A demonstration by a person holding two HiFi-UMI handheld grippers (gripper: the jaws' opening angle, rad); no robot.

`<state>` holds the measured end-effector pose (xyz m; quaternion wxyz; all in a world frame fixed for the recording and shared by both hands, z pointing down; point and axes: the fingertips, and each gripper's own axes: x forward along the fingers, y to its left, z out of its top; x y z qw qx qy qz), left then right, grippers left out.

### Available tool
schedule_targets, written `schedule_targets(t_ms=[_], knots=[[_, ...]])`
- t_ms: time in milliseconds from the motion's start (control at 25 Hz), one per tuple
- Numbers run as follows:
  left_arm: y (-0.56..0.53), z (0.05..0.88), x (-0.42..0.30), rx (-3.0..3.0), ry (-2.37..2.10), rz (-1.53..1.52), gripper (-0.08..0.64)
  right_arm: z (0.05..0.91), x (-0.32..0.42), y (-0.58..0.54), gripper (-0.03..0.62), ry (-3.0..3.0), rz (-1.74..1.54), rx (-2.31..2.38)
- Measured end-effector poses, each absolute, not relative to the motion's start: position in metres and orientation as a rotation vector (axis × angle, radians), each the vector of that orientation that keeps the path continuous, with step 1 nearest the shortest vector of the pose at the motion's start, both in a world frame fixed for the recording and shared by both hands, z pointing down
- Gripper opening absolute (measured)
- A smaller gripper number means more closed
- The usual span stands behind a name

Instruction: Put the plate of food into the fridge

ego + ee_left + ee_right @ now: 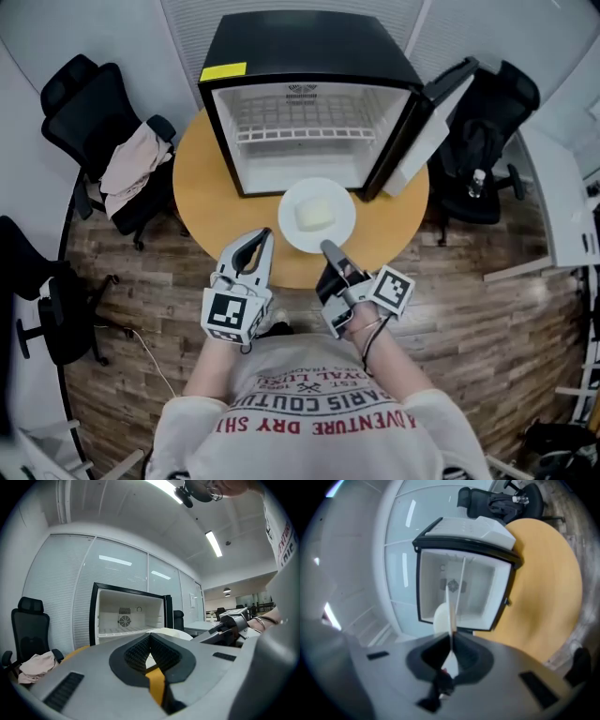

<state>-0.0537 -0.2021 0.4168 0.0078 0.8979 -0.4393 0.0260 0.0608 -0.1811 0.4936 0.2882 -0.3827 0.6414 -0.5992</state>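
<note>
Head view: right gripper [326,247] clamps the plate [343,228] by its near rim, at 6 o'clock — the open fridge [309,141] gapes at 12 o'clock, just beyond, so the push should run straight ahead. The left gripper [263,234], pinched shut on nothing, hangs at the plate's 8 o'clock.

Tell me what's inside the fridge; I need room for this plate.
The fridge holds only an empty wire shelf above a bare floor, with a fan grille on the back wall. The door shows its inner side too obliquely to check.
</note>
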Motion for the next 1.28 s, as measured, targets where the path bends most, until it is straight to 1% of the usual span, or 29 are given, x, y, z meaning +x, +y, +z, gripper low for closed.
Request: schedule_targets(t_ms=[280,520,1280], knots=[[-0.261,0.419,-0.079,2.849,-1.278,0.087,0.029,0.492,0.035,-0.242,0.038,1.654,-1.563,-1.066],[-0.297,0.416,-0.093,2.843,-1.295,0.060,0.029,0.487,0.020,-0.279,0.038,1.661,-1.562,-1.069],[-0.369,0.427,-0.074,2.751,-1.425,0.100,0.029,0.496,0.046,-0.379,0.040,1.642,-1.654,-1.027]])
